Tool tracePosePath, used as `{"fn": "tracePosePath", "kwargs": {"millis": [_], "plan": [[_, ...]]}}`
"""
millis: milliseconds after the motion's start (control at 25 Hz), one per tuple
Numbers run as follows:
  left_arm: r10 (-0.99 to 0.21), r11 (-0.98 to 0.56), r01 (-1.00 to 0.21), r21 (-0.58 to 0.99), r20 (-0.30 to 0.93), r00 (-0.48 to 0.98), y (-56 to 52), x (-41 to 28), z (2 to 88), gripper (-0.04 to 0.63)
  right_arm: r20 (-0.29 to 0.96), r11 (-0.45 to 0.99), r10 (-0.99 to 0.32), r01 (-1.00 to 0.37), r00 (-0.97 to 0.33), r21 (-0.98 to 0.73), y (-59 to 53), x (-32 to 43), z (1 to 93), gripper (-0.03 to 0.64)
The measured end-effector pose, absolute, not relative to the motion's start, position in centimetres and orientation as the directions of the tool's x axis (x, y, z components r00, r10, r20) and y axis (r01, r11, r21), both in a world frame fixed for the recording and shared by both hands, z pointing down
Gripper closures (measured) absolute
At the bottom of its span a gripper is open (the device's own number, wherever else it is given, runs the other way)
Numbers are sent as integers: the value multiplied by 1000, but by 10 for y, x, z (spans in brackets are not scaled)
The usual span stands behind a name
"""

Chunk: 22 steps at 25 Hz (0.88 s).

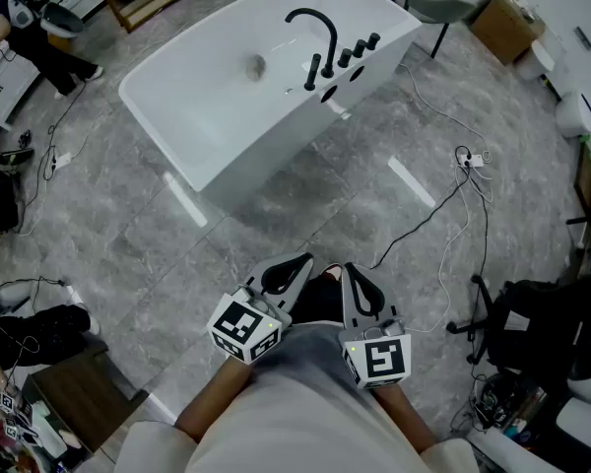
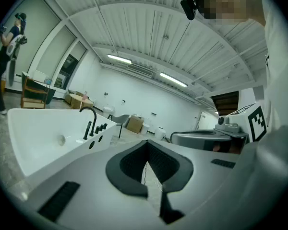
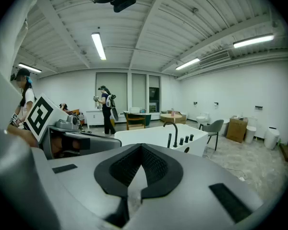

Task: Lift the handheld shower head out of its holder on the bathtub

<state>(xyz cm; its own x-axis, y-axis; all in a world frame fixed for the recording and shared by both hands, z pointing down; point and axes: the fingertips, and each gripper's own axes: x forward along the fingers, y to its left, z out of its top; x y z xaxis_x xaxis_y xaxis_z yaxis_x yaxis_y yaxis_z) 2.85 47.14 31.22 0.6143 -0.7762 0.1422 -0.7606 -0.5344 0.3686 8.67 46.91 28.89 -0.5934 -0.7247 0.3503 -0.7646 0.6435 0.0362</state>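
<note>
- The left gripper (image 1: 294, 264) and the right gripper (image 1: 353, 272) are held side by side close in front of the person's body, low in the head view, well apart from the bathtub (image 1: 266, 141).
- In the left gripper view, the left gripper's 2 jaws are pressed together with nothing between them.
- In the right gripper view, the right gripper's jaws also meet at the tips, empty.
- The handheld shower head (image 1: 313, 70) is a black rod standing upright in its holder on the tub's deck, just beside the curved black faucet spout (image 1: 320, 23).
- 3 black knobs (image 1: 359, 49) stand in a row on the deck beyond it.
- The white tub sits on a grey marble-tiled floor (image 1: 305, 215).
- Cables (image 1: 453, 195) trail across the floor at the right, near a black office chair (image 1: 542, 323).
</note>
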Motion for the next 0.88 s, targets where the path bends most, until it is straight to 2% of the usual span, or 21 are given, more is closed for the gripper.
{"fn": "tracePosePath", "kwargs": {"millis": [360, 880], "plan": [[-782, -543, -778, 318, 146, 606, 458, 32, 298, 591, 328, 644, -728, -765, -602, 26, 446, 91, 275, 598], [-883, -390, -871, 299, 148, 446, 403, 30, 293, 591, 335, 663, -701, -749, -629, -20, 400, 117, 274, 597]]}}
